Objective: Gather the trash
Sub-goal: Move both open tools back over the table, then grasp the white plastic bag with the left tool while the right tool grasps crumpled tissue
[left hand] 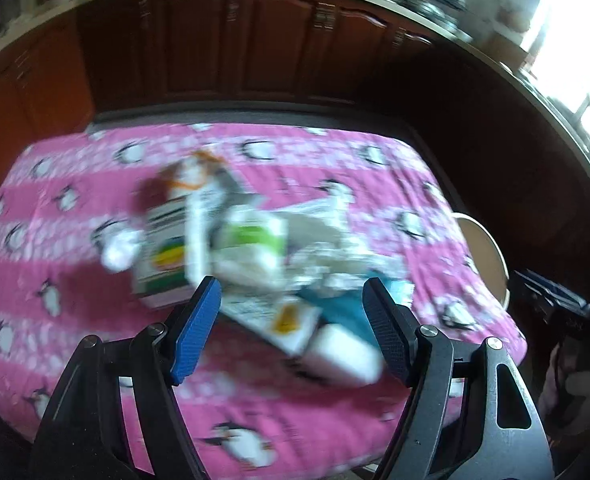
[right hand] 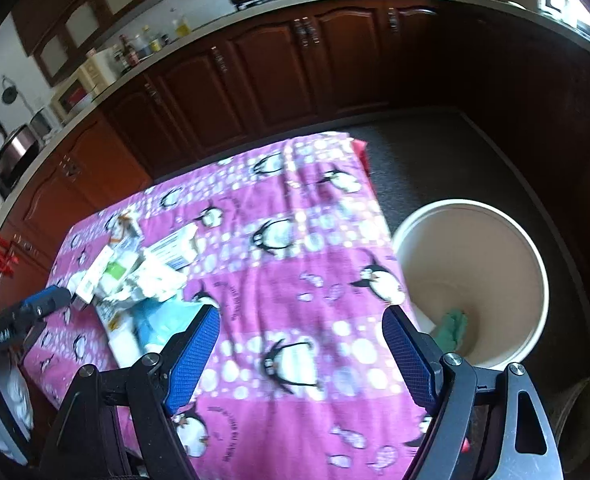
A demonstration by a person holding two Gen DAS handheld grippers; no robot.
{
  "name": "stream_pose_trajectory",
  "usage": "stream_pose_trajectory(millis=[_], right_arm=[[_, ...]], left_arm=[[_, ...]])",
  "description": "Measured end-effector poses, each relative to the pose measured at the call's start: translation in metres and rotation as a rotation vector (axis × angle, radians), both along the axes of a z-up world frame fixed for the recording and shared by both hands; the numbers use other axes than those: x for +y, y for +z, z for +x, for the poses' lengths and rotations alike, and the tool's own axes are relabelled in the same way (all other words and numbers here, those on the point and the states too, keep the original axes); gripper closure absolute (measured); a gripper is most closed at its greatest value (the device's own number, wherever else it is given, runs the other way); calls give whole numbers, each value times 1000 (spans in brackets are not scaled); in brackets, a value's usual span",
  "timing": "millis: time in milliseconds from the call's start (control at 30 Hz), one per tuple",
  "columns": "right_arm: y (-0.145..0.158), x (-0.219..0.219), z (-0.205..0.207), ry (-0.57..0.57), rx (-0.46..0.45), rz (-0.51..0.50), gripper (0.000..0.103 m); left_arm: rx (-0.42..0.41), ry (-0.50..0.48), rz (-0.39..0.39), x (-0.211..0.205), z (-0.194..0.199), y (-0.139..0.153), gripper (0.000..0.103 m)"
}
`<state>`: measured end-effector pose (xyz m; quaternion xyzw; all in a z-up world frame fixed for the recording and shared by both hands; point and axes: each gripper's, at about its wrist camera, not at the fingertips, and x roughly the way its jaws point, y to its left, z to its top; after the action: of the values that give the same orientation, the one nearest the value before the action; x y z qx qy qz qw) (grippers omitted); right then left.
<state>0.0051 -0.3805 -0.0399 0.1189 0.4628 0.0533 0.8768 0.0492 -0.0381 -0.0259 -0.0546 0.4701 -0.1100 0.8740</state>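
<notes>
The left tongs [left hand: 293, 328] stand wide apart with nothing pressed between their blue pads [left hand: 197, 330]. Just beyond their tips a blurred heap of trash [left hand: 239, 248] lies on the bench, which is draped in a pink penguin-print cloth [left hand: 67, 280]: a box with a green band [left hand: 163, 264], crumpled white paper [left hand: 319, 248], a teal scrap [left hand: 345, 306]. Off to the tongs' right shows a pale bin rim [left hand: 491, 256]. Dark wooden cabinets [left hand: 255, 48] run behind.

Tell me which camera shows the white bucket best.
The right wrist view: the bucket shows its whole round rim and inside, with something green at the bottom. The left wrist view catches only a sliver of its rim past the table edge.
</notes>
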Motion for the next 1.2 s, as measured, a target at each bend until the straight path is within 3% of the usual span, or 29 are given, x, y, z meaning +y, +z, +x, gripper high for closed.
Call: stream_pose_trajectory(millis=[300,533,933,1000,1167,1200], right_arm=[[-8,48,12,130,26,36,22],[-15,90,38,229,50,88,22],[-30,144,86,348,98,40,22],[-34,152,94,367,113,36,22],[-51,169,110,400,163,40,23],[-53,171,111,406,168,43,32]], left_arm=[[35,138,-20,80,6,-12,31],[58,126,-39,98,17,-27,31],[119,135,-122,124,50,-54,31],[128,132,-124,126,56,-58,34],[163,118,-185,129,67,-70,66],[164,113,-194,128,68,-70,71]])
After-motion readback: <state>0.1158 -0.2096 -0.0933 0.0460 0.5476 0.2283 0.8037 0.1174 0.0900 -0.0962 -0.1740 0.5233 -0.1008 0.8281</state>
